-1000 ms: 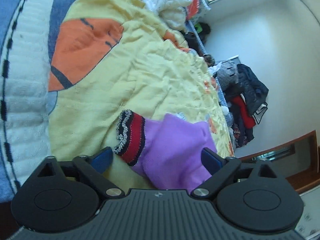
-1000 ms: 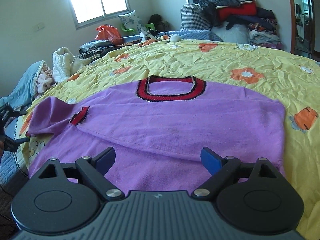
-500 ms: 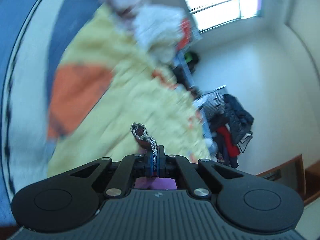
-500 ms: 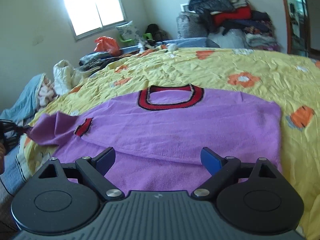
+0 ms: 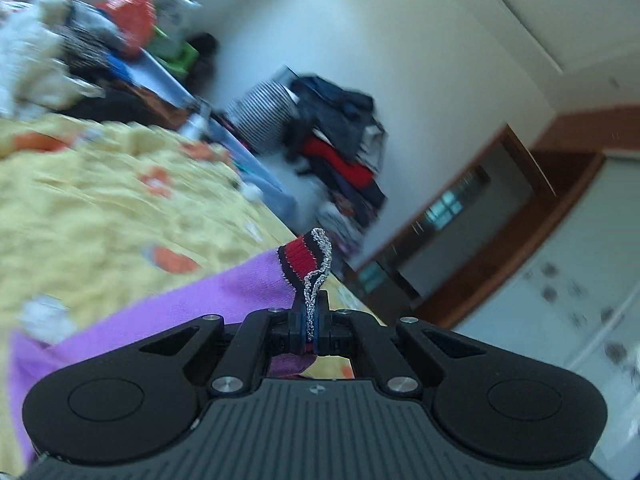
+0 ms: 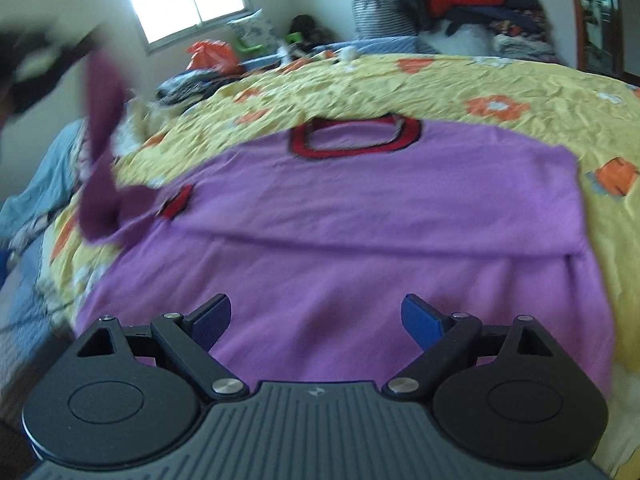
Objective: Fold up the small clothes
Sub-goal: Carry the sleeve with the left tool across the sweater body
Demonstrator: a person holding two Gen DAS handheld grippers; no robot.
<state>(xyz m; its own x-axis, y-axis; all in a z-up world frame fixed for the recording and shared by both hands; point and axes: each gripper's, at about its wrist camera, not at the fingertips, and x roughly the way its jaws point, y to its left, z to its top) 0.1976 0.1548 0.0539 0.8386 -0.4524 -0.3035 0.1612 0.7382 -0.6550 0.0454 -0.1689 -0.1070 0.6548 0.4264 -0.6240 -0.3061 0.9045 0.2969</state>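
A small purple sweater (image 6: 360, 216) with a red and black collar (image 6: 356, 136) lies flat on the yellow bedspread (image 6: 500, 80). One sleeve lies folded across its body. My left gripper (image 5: 310, 326) is shut on the red, black and silver cuff (image 5: 310, 264) of the other sleeve (image 5: 180, 312) and holds it up off the bed. In the right wrist view that lifted sleeve (image 6: 102, 148) hangs blurred at the far left. My right gripper (image 6: 316, 316) is open and empty, hovering over the sweater's hem.
The bedspread has orange flowers (image 6: 496, 106). A heap of clothes (image 6: 452, 0) stands at the far side by the wall. More clothes and an orange bag (image 6: 212, 54) lie near the window. A wooden door frame (image 5: 500, 216) is at the right.
My left gripper closed on the sleeve cuff and lifted it up and over toward the sweater. My right gripper stayed open over the hem.
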